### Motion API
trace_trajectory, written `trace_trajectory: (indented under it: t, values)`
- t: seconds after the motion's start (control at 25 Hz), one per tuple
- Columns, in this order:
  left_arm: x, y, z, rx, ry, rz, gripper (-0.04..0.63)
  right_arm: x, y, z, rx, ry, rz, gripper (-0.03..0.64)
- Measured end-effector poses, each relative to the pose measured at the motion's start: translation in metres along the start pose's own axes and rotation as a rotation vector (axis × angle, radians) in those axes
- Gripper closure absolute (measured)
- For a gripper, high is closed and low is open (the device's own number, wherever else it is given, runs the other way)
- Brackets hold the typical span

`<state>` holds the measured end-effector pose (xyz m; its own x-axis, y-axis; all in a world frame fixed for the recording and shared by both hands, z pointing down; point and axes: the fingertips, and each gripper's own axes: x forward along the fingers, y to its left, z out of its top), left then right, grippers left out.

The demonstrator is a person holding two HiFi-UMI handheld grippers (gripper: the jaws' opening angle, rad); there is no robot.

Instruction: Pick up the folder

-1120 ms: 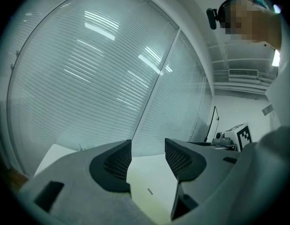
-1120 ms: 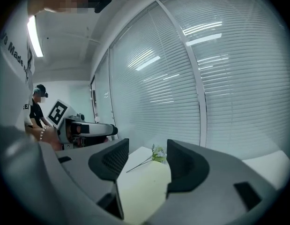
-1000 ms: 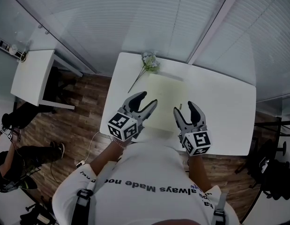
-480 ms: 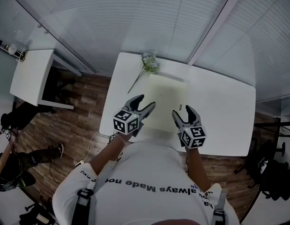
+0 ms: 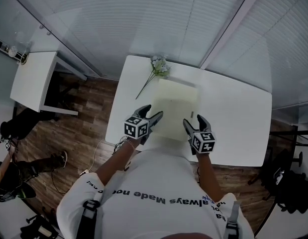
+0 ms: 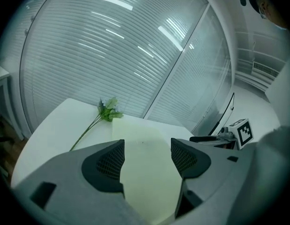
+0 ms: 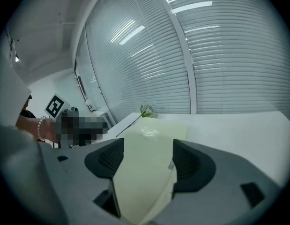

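Observation:
A pale yellow folder point(image 5: 176, 106) lies flat on the white table point(image 5: 233, 118), its near edge at the table's front. My left gripper point(image 5: 151, 113) hovers over the folder's near left corner, its jaws opening with nothing pressed between the pads. In the left gripper view the folder point(image 6: 142, 144) shows through the gap of the left gripper point(image 6: 147, 158). My right gripper point(image 5: 193, 123) hangs at the folder's near right edge, jaws also opening. In the right gripper view the folder point(image 7: 149, 137) lies below and between the pads of the right gripper point(image 7: 148, 161), untouched.
An artificial flower sprig point(image 5: 156, 69) lies at the table's far left, just beyond the folder's corner. A small white side table point(image 5: 34, 81) stands to the left over wood floor. A seated person point(image 5: 17, 126) is at far left. Dark equipment point(image 5: 293, 183) stands right.
Both grippers have sunk toward the table and look smaller in the head view. Their jaws stand wider apart. The folder and flower have not moved.

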<state>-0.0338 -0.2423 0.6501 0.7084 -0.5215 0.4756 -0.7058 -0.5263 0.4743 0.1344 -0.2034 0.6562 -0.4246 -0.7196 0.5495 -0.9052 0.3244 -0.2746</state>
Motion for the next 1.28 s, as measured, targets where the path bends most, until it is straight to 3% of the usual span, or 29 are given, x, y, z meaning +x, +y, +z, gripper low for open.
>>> trace_trajectory:
  t: [1.0,1.28]
  values:
    - [0.034,0.044,-0.085,-0.197,0.175,-0.004,0.272,0.041,-0.02,-0.091,0.273,0.183,0.041,0.305]
    - [0.038,0.047,-0.097,-0.218,0.198,-0.005,0.27,0.046,-0.021,-0.107,0.344,0.196,0.061,0.304]
